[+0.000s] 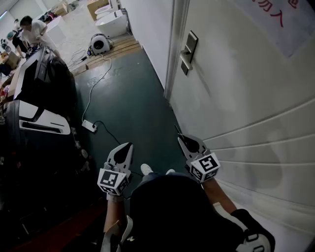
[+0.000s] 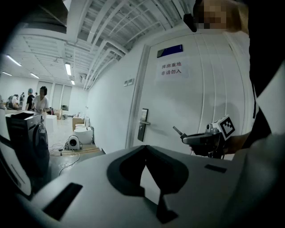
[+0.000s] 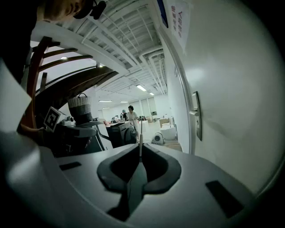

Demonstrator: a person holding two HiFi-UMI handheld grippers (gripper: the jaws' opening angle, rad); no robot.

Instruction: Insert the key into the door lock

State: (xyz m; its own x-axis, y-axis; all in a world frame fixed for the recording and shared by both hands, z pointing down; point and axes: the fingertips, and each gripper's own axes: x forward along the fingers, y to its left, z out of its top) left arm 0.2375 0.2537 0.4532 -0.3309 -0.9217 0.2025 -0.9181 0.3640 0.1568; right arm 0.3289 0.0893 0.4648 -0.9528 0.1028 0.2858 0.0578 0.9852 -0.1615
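Note:
The white door (image 1: 246,98) fills the right of the head view, and its dark lock plate with a lever handle (image 1: 188,51) sits well ahead of both grippers. My right gripper (image 1: 183,139) is shut on a thin key (image 1: 178,131) that points forward along the door. In the right gripper view the key blade (image 3: 140,132) sticks up from the closed jaws (image 3: 140,144), and the lock (image 3: 196,116) lies off to the right, apart from it. My left gripper (image 1: 129,146) is shut and holds nothing; its own view shows the lock (image 2: 143,124) and the right gripper (image 2: 183,136) beyond.
A printed sign (image 1: 275,15) is stuck high on the door. On the dark green floor (image 1: 128,98) lie a white power strip (image 1: 89,126) and its cable. Black equipment (image 1: 39,113) stands at the left. A round white machine (image 1: 100,44), a tub (image 1: 112,22) and a person (image 1: 30,29) are farther back.

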